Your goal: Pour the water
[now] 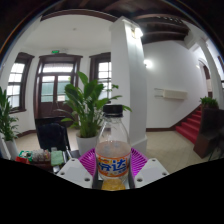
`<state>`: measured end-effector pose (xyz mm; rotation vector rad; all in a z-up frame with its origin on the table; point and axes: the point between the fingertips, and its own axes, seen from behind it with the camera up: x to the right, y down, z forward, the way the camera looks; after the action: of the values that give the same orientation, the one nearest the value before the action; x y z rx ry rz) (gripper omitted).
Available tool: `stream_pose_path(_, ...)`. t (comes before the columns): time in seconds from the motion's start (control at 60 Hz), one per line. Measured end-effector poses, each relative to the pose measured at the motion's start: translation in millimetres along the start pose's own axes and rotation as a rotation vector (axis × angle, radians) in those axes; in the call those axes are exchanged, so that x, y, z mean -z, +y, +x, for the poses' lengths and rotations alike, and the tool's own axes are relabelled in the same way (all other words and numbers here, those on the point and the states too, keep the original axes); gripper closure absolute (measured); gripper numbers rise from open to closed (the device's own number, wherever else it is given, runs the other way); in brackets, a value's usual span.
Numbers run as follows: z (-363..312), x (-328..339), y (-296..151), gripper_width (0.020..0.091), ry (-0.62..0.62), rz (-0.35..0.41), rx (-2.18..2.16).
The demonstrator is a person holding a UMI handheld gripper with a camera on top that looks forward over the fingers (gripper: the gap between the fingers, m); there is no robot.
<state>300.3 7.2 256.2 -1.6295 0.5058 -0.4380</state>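
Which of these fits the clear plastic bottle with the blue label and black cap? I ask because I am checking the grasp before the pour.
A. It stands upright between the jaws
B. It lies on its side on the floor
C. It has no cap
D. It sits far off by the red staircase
A: the clear plastic bottle with the blue label and black cap stands upright, with the gripper pads close at either side.

One bottle (114, 148), orange drink inside, dark cap, blue label. One gripper (113, 165); two fingers, two pink pads (89, 161), one at each side of the bottle. Two leafy plants: one large (86, 103) behind the bottle, one smaller (6, 112) off to the side. One white pillar (128, 70). One red staircase (191, 124). One double door (57, 78). Small items on the table (40, 157) too blurred to count.
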Motion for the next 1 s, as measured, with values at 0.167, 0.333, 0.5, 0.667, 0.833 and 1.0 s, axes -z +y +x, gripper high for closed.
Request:
stream_pose_path(0.167,34.6,-17.8,50.5,0.0688,0.040,-0.040,-0.004)
stream_pose_path(0.333,38.7,-38.6,98.7,0.0689,0.012,-0.061,-0.018)
stream_pose_path(0.5,39.0,-48.5,110.5,0.0681,-0.007,-0.020,-0.034)
stream_pose_path(0.667,32.1,-38.1,112.3,0.0620,-0.024,-0.035,0.000)
stream_pose_path(0.833,27.4,-37.0,129.1,0.0415,-0.055,-0.128,-0.003)
stream_pose_path(1.0,20.0,-9.1,136.5,0.0368,-0.106,-0.138,-0.010)
